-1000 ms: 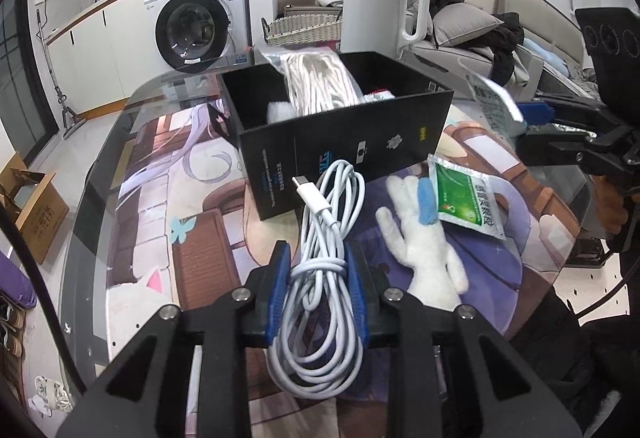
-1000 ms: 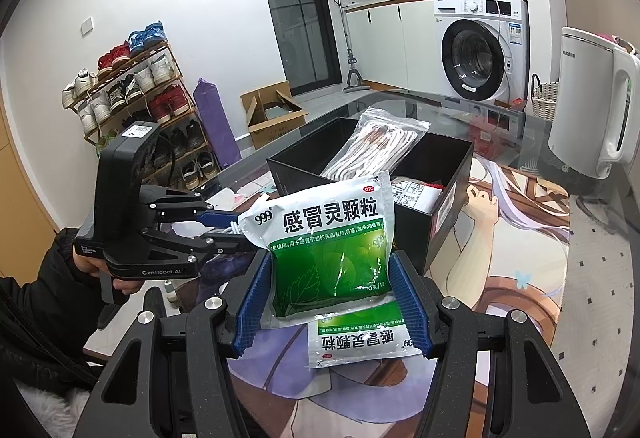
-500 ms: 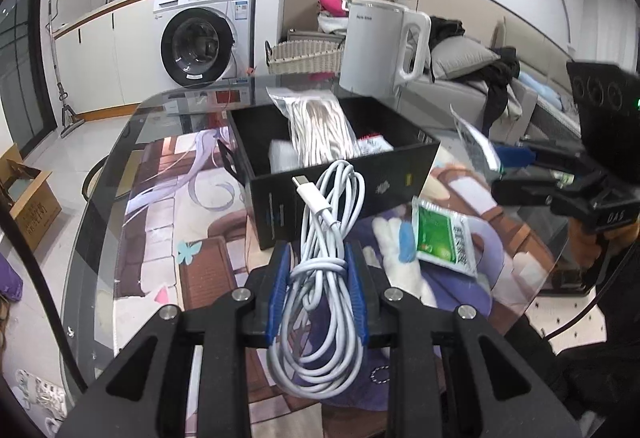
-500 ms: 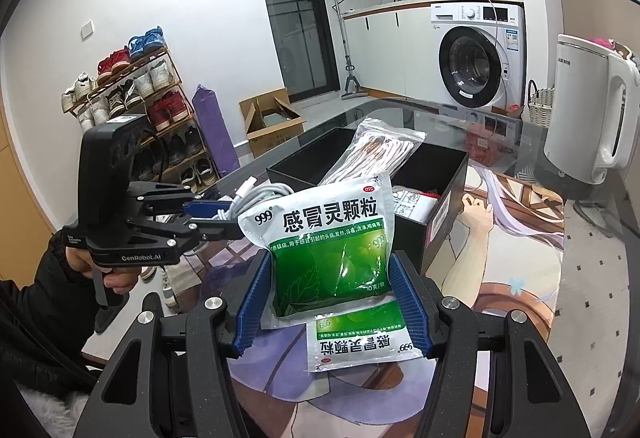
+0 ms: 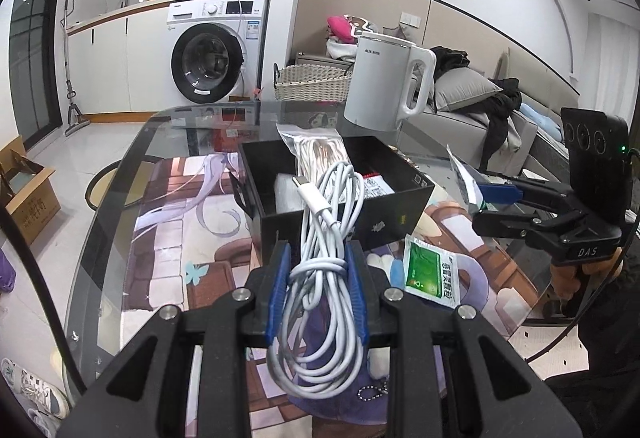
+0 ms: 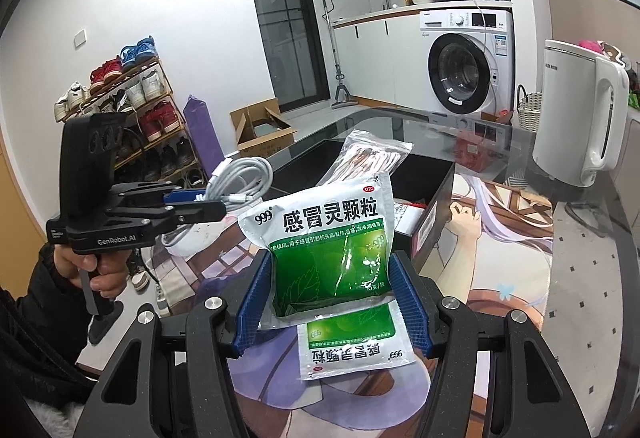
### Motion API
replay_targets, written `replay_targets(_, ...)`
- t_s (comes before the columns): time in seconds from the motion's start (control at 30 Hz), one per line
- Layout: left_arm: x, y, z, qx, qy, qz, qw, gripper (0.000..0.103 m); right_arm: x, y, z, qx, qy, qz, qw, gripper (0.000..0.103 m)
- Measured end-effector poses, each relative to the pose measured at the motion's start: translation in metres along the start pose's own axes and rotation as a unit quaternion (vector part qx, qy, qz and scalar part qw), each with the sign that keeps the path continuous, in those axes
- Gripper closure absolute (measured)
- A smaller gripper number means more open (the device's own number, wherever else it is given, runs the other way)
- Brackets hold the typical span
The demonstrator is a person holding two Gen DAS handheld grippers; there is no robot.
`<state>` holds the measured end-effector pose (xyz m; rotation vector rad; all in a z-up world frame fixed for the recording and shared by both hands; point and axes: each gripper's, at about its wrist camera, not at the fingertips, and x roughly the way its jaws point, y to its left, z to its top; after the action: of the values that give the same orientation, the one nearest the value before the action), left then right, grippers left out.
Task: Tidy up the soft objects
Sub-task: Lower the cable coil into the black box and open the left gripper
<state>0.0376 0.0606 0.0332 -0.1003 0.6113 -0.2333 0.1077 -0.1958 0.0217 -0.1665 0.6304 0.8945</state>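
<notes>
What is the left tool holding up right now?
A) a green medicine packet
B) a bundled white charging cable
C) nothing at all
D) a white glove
B: the left tool has its blue pads shut on the coiled white cable, raised in front of the black box, while the green packet sits in the right tool.

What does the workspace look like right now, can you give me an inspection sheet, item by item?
Surface: glass table over a printed mat.
Job's things: black box holding a clear bag of white cords; green sachet lying on the mat.
Clutter: white kettle behind the box.
Grippers: left claw shut on coiled white cable; right claw shut on a green medicine packet.
Cables: only the held one.
Surroundings: washing machine, shoe rack, sofa.
</notes>
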Motion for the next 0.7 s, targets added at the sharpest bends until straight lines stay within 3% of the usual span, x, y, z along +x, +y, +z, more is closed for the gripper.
replay_targets(0.7, 0.016, 0.005, 0.039, -0.019, -0.029, 0.031, 0.9989, 0.077, 0.016, -0.004, 0.038, -0.008, -0.005, -0.053, 0.999, 0.043)
